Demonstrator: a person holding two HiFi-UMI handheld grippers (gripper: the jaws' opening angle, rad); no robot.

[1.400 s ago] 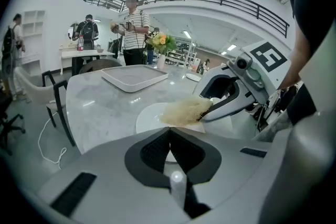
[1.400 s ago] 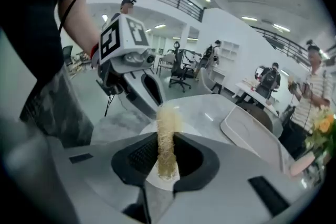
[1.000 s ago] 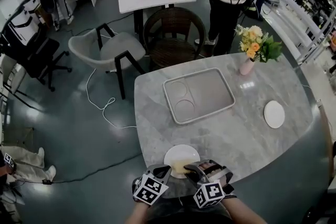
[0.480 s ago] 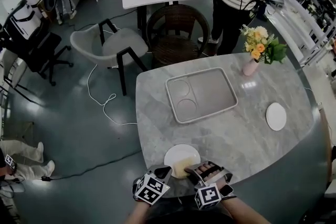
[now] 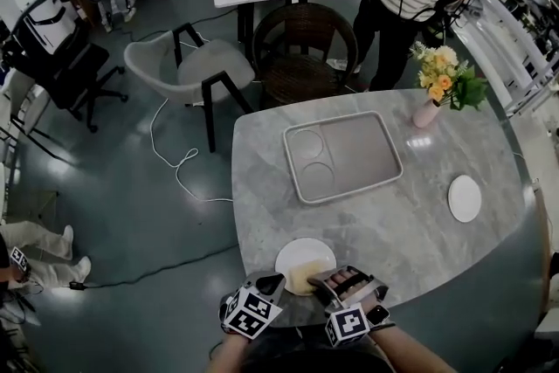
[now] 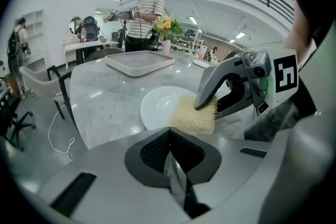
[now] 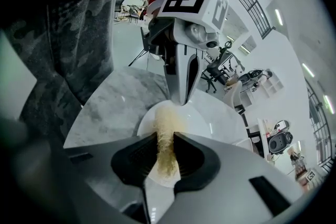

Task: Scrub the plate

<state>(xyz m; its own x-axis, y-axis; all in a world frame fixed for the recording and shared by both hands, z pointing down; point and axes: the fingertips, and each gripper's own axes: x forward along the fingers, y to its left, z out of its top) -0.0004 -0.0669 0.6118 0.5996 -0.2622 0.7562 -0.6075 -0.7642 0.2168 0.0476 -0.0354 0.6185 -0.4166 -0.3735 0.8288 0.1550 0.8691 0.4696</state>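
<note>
Yellow scrub pad (image 6: 190, 116) on white plate (image 6: 156, 107), under right claw (image 6: 209, 108).

Grey marbled desk (image 5: 397, 227), rounded corners, glossy top. Directly on it:
- rectangular grey tray (image 5: 358, 148) near the middle toward the far side, slightly skewed, two round recesses along its left end;
- pink vase (image 5: 426, 113) with yellow flowers (image 5: 444, 72), upright at the far right corner;
- smaller plate (image 5: 464, 197), white, near the right edge, well apart from the tray;
- white plate (image 5: 301, 252) at the near edge.
</note>
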